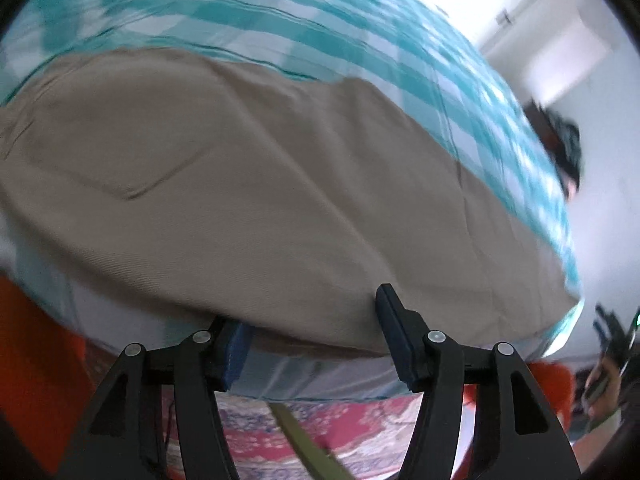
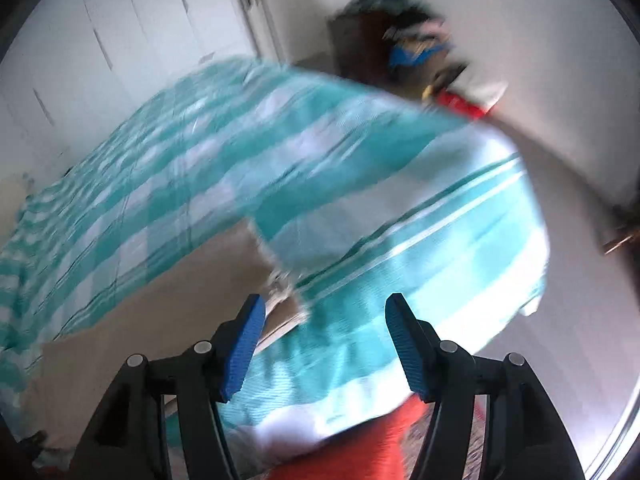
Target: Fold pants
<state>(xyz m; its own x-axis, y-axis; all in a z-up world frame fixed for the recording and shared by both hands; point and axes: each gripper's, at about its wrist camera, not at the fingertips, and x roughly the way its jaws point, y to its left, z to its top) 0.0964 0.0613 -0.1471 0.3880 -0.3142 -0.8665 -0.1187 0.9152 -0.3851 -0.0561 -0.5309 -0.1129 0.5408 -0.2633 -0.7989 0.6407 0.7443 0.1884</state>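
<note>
- Teal-and-white checked bedspread (image 1: 248,12) is covering the bed and filling most of both views; in the right wrist view it is blurred by motion.
- Khaki pants (image 1: 248,184) are lying spread across that bedspread as one broad, fairly flat panel, with a few shallow creases and a seam line running near the right end; in the right wrist view the same tan cloth (image 2: 160,320) is showing at the lower left, its corner ending just ahead of the tongs.
- Judging from how the cloth is lying, the pants may be laid leg over leg in a single layer stack, but the pictures are not showing the waistband or hems clearly, so how many folds are done cannot be told; at least one crosswise fold is probably remaining before a compact bundle results.
- Orange fabric (image 1: 36,368) and a red patterned cloth (image 1: 344,424) are showing below the bed edge, apart from the pants.
- Left tongs (image 1: 314,340) are standing open at the near edge of the pants, one finger seeming to overlap the hem, gripping nothing.
- Right tongs (image 2: 324,348) are likewise standing open over the bedspread, just beside the pants' corner, holding nothing.
</note>
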